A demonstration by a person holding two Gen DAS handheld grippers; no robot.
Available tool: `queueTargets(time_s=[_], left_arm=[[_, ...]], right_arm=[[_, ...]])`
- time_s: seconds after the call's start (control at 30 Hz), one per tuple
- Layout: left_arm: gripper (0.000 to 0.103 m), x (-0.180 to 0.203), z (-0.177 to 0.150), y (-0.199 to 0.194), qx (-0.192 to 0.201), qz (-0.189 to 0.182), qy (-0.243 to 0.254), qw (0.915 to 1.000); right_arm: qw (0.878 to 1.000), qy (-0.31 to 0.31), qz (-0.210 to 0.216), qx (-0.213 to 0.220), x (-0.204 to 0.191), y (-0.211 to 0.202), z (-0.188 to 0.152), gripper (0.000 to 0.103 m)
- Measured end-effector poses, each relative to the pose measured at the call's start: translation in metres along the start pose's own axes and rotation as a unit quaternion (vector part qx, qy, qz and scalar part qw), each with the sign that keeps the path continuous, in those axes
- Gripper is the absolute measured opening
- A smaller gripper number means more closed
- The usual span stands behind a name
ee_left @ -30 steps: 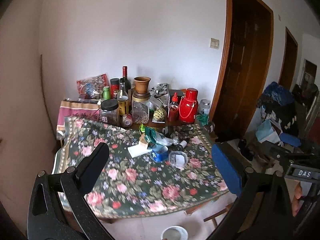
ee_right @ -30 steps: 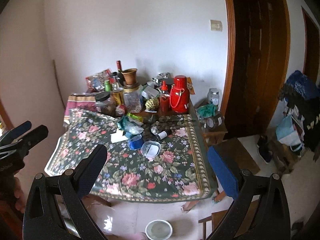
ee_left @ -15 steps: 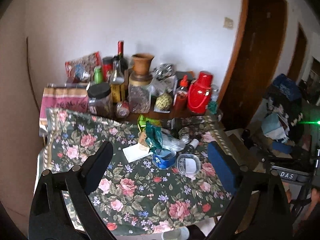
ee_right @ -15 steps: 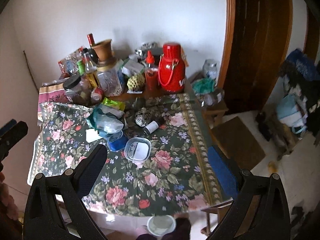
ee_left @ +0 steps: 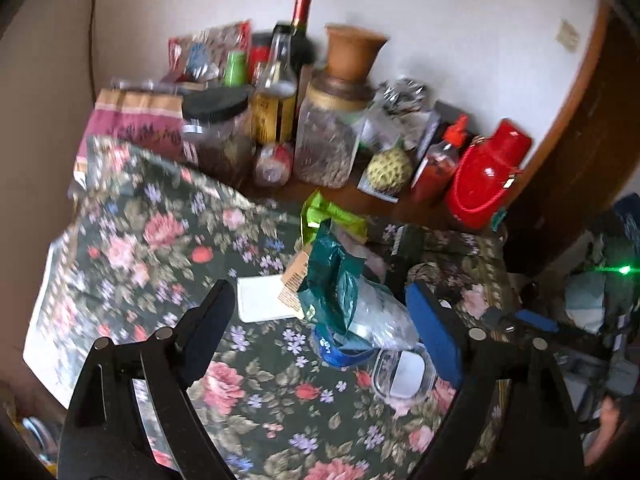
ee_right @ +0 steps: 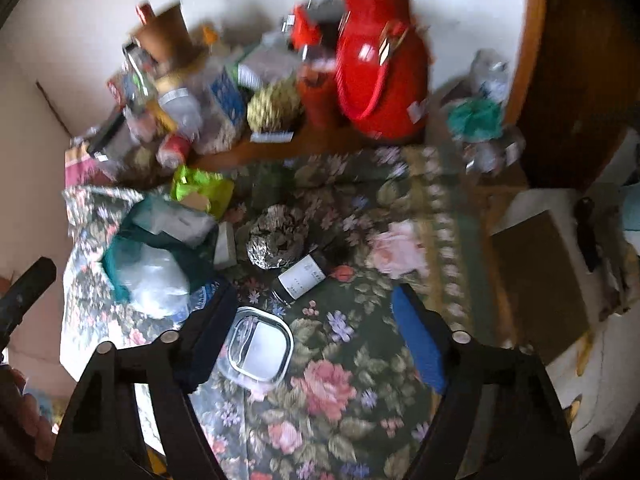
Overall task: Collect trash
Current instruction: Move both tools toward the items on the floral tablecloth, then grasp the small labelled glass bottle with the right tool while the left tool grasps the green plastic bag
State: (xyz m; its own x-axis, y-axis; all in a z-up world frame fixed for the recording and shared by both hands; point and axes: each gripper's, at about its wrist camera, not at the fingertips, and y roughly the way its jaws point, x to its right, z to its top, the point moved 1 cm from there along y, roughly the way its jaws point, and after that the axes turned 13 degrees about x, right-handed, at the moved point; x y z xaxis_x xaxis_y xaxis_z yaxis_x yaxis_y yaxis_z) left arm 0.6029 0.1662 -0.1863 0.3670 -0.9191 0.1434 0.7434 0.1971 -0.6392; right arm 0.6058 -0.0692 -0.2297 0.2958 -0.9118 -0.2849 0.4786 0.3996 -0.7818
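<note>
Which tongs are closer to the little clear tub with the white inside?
Right. The right tongs hang open just above the clear tub. The left tongs sit further left, over the teal bag.

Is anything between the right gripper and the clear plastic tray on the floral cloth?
Nothing visible blocks it. The right gripper is open above the floral tablecloth, and the clear plastic tray lies just inside its left jaw. The small white-labelled bottle lies beyond the tray, not in the path.

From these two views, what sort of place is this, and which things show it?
Probably a lived-in home's dining corner: a floral tablecloth on the table, food jars and bottles against the wall, a red thermos, and wooden doors alongside.
</note>
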Motion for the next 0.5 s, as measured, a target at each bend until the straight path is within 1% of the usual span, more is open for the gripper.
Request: queueTargets(time_s=[0.13,0.2,0.23,0.33,0.43,0.5], left_arm=[[0.081,0.002,-0.007,0.027,-0.028,0.008,-0.028,0.9992],[0.080,0.003,-0.009,0.035,-0.036,0.015,-0.032,0.9987],[0.080,0.004,-0.010,0.039,-0.037,0.023,-0.031,0.9986],[0.080,0.005,-0.011,0.049,-0.039,0.036,-0.032,0.9980],[0.079,0.005,-0.013,0.057,-0.046,0.040,-0.039,0.9974],[0.075,0.006,-0.013,0.061,-0.051,0.041,-0.042,0.9970]], right_arm=[[0.998,0.013,0.023,-0.054,0.004,0.046,-0.004,0.054],[0.997,0.031,0.027,-0.069,0.007,0.059,-0.007,0.052],[0.995,0.049,0.029,-0.076,0.010,0.066,-0.008,0.051],[0.993,0.081,0.034,-0.084,0.018,0.076,-0.008,0.048],[0.992,0.089,0.036,-0.087,0.019,0.081,-0.007,0.046],[0.992,0.079,0.034,-0.087,0.015,0.080,-0.007,0.045]])
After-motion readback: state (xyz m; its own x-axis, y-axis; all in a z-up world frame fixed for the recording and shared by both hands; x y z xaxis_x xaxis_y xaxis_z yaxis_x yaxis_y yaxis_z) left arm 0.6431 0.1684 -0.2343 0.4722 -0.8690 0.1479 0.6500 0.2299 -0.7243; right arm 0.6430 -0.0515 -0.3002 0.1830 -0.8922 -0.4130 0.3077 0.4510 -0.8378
